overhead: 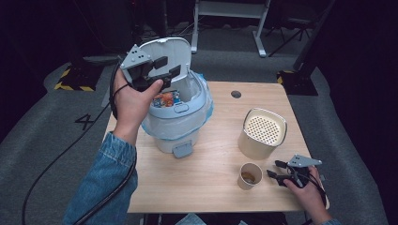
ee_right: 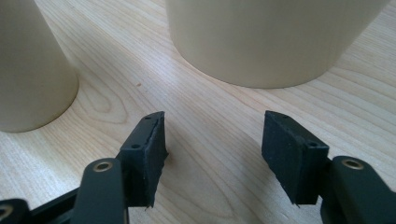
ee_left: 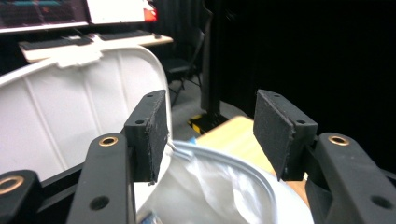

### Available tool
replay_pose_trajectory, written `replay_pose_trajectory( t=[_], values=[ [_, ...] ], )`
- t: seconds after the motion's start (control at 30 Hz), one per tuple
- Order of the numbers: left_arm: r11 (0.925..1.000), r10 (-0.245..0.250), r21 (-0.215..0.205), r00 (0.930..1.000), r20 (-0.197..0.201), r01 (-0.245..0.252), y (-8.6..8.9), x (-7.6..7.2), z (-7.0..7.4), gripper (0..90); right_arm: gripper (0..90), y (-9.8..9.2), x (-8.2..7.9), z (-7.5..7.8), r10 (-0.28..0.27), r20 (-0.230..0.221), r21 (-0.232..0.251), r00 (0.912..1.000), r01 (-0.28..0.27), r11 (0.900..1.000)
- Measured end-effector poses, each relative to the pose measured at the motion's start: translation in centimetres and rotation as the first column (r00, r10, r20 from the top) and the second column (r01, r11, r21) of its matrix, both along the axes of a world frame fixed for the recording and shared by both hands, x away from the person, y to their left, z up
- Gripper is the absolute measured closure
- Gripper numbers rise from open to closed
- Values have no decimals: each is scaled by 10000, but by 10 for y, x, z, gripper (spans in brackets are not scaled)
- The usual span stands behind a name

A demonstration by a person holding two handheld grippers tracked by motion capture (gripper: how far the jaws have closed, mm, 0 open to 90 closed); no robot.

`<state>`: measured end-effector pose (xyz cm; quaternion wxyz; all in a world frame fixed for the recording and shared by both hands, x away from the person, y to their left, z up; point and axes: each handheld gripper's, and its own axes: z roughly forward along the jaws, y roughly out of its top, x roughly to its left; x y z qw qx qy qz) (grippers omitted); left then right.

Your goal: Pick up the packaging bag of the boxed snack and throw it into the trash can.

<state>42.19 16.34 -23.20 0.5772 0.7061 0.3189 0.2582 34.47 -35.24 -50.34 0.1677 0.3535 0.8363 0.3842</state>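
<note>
Perforated cream canister [overhead: 263,133] and paper cup [overhead: 249,176] stand on woodgrain table [overhead: 211,183].

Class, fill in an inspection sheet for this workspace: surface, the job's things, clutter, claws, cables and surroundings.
Surface: wooden table, bare wood between things.
Job's things: white bin, lid up, bag-lined, colourful packet inside; paper cup with brown residue; cream container with holed top.
Clutter: nothing seen.
Claws: left claw open above the bin; right claw open, low beside the cup.
Cables: black cable trails from the left claw to the floor.
Surroundings: grey carpet, dark curtains, desk legs behind.
</note>
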Motion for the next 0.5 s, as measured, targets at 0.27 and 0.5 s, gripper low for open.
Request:
replay_pose_trajectory(
  t=[0.27, 0.5],
  values=[
    [9958, -636, 628, 9973, -365, 658, 7, -26, -5, 437, 404, 0, 0, 0, 1, -1, -2, 10000, -1, 10000],
    [9882, -997, 1097, 9924, -721, 1073, 16, -53, -17, 421, 400, 0, 0, 0, 22, -19, 9, 10000, -22, 10000]
  ],
)
